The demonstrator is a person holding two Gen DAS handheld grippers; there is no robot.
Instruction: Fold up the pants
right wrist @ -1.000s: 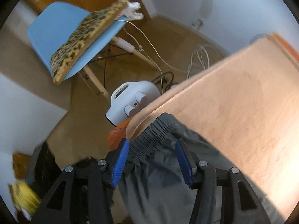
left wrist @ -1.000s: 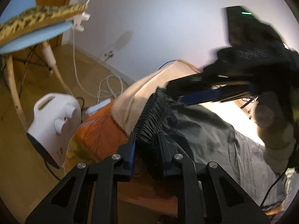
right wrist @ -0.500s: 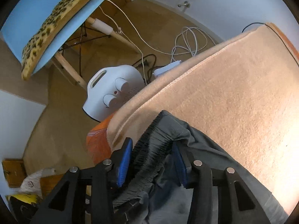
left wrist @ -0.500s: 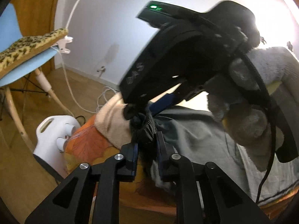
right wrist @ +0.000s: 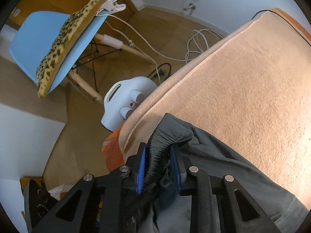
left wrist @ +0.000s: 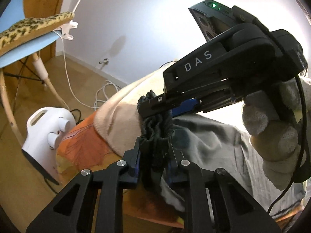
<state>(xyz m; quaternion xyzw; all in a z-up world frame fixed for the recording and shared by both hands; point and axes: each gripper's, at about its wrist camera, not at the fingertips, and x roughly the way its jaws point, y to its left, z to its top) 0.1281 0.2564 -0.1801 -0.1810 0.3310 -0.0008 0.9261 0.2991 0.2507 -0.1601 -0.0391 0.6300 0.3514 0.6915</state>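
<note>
1. Left wrist view: the left gripper (left wrist: pixel 153 163) is nearly closed, its pads pinching the bunched black elastic waistband (left wrist: pixel 155 128) of the grey pants (left wrist: pixel 210 145), which lie spread over a beige blanket (left wrist: pixel 120 120) on a bed with an orange leaf-print sheet (left wrist: pixel 83 145)

2. Same view: the right gripper (left wrist: pixel 155 106), held in a grey-gloved hand (left wrist: pixel 276 128), reaches in from the right and bites the same waistband just above the left one; its jaws have just been closing with the elastic between them

3. Doing it well, I judge: both grips sit on one gathered clump, so the right one should seat fully on both waistband layers before either pulls; then draw the two apart along the band so it flattens rather than twists, keeping the legs on the blanket

4. Right wrist view: the right gripper (right wrist: pixel 158 167) has blue pads narrowed onto the ribbed band (right wrist: pixel 159 151); cloth fills the gap, and contact on the right pad looks light

5. Materials: the pants are thin, smooth, matte woven cloth with a stitched hem, likely slippery; the waistband is thick and ridged, a good hold; the blanket is fuzzy with an overlocked edge

6. On the wooden floor stand a white plastic heater (right wrist: pixel 126 104) and a blue chair (right wrist: pixel 48 44) with a leopard-print cushion (right wrist: pixel 68 38)
</note>
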